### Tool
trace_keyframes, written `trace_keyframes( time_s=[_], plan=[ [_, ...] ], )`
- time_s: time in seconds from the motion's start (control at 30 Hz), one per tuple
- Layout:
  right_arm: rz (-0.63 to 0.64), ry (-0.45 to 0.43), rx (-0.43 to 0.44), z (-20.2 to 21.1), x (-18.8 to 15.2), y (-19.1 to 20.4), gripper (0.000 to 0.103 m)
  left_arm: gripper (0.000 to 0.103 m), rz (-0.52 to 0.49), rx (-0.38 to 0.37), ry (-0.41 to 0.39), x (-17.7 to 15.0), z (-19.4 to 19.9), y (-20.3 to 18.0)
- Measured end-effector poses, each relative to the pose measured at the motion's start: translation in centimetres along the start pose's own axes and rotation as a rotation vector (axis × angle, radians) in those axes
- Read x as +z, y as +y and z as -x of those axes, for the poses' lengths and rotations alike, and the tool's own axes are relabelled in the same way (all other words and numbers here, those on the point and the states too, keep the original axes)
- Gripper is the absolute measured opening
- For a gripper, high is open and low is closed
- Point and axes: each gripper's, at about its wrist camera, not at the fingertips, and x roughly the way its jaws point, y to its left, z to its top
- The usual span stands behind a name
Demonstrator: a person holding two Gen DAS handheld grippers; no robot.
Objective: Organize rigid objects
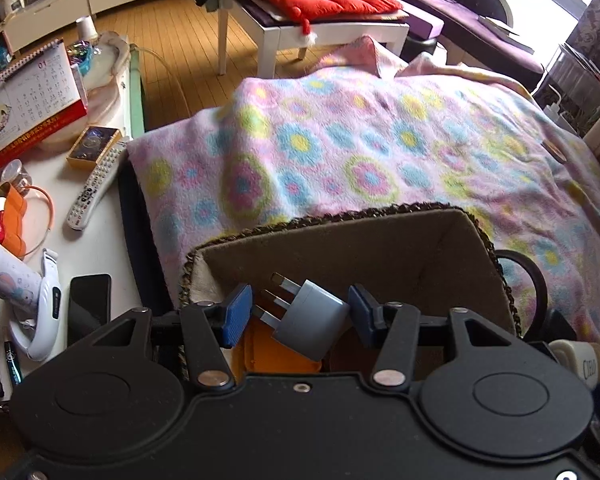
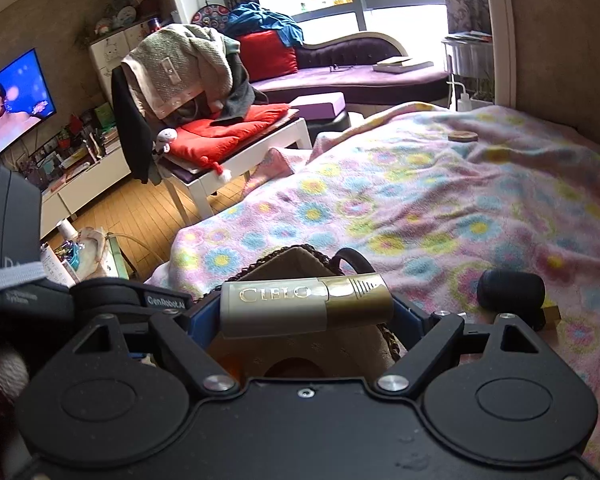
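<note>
Hovering over the woven basket (image 1: 476,240) on the flowered blanket (image 1: 340,140), the left claw (image 1: 296,310) is clamping a grey three-pin plug adapter (image 1: 310,326) by its smooth, hard body; light and stiff, it is looking liable to twist in the pads. The right claw (image 2: 306,312) is gripping a cream-and-gold CIELO tube (image 2: 306,306) endwise, rigid but slick. Inside the basket, something orange (image 1: 268,354) is showing; the rest is hidden.

A lived-in home is indicated by a flowered blanket (image 2: 440,208), a switched-on television (image 2: 12,100), a purple chaise (image 2: 360,72) and a cluttered side table (image 1: 96,248).
</note>
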Motion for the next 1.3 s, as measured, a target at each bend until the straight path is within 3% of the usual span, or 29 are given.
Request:
trace_keyframes(
  time_s=[0.5,0.53,0.63,0.67,1.3],
  plan=[
    [-0.028,0.030,-0.014,-1.3,-0.2,-0.1,0.087,0.052,0.025,0.024,0.003,0.0,0.1,0.5],
    [-0.025,0.033,-0.013,-1.3,-0.2,0.0,0.087,0.054,0.027,0.026,0.001,0.0,0.1,0.5],
    [-0.021,0.045,-0.012,-1.6,-0.2,0.1,0.088,0.074,0.028,0.043,-0.021,0.2,0.5,0.6],
    [-0.022,0.045,-0.012,-1.5,-0.1,0.1,0.090,0.074,0.028,0.046,-0.030,0.2,0.6,0.6],
    [-0.035,0.047,-0.025,-1.7,-0.4,-0.4,0.090,0.076,0.032,0.044,-0.016,0.3,0.3,0.5]
  ],
)
